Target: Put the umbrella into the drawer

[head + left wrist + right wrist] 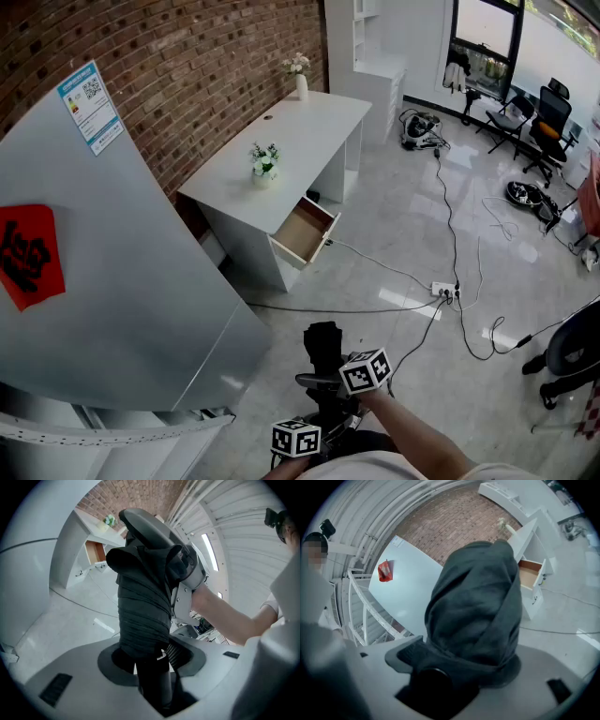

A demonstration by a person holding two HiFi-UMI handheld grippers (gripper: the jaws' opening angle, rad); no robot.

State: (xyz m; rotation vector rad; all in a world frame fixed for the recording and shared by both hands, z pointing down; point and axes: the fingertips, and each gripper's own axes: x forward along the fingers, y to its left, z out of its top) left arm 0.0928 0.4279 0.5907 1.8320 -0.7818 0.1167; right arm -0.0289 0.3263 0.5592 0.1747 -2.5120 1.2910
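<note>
Umbrella (pixel 323 349) first: where do you have it?

I have it folded, black, off the floor, low in the middle of the head view. It is well apart from the drawer (pixel 305 231), which stands pulled out of the white desk (pixel 281 141) higher in that frame.

Which way does it run?

Its long axis goes from the bottom edge of the head view up the frame, with the far end aimed roughly at the open drawer. In the left gripper view it rises from bottom centre to upper centre.

Your left gripper (pixel 152 657)?

Clamped on the umbrella's lower part, where the wrapped canopy narrows to a dark stem. That stem runs back toward the camera between the jaws.

And the right gripper (pixel 457 662)?

Its jaws are spread wide, with the canopy bulging up between them. The ribbed pad (pixel 399 656) at lower left shows mostly bare, so I see no squeeze there. In the left gripper view it sits at the umbrella's far end.
</note>
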